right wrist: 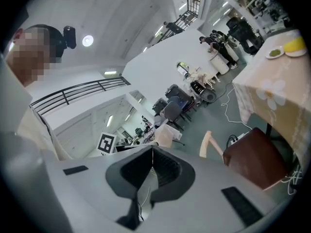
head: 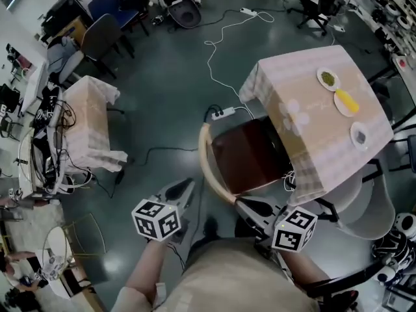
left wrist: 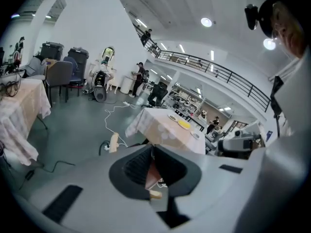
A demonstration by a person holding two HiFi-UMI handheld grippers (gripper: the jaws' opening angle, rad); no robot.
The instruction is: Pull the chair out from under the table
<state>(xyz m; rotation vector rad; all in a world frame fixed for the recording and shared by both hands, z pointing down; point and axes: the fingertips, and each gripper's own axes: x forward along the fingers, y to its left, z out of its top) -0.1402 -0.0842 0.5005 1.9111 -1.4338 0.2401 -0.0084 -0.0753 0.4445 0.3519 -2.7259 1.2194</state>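
The chair has a dark brown seat point(head: 246, 156) and a pale curved wooden backrest point(head: 205, 158). Its front is tucked under the table point(head: 305, 103), which wears a pink checked cloth. In the head view my left gripper point(head: 187, 187) is shut and empty, hanging just left of the backrest's near end. My right gripper point(head: 248, 205) is shut too, low beside the backrest's near right end and holding nothing. In the left gripper view the shut jaws point(left wrist: 152, 148) point toward the chair and table point(left wrist: 165, 127). The right gripper view puts the chair seat point(right wrist: 252, 160) and backrest point(right wrist: 209, 144) off to the right of its jaws point(right wrist: 152, 152).
Three plates point(head: 328, 78) lie on the table, one with yellow food point(head: 346, 101). A white power strip point(head: 223, 114) and cables lie on the floor behind the chair. Another clothed table point(head: 91, 119) stands left, office chairs point(head: 104, 38) at the back, and a grey chair point(head: 370, 207) at right.
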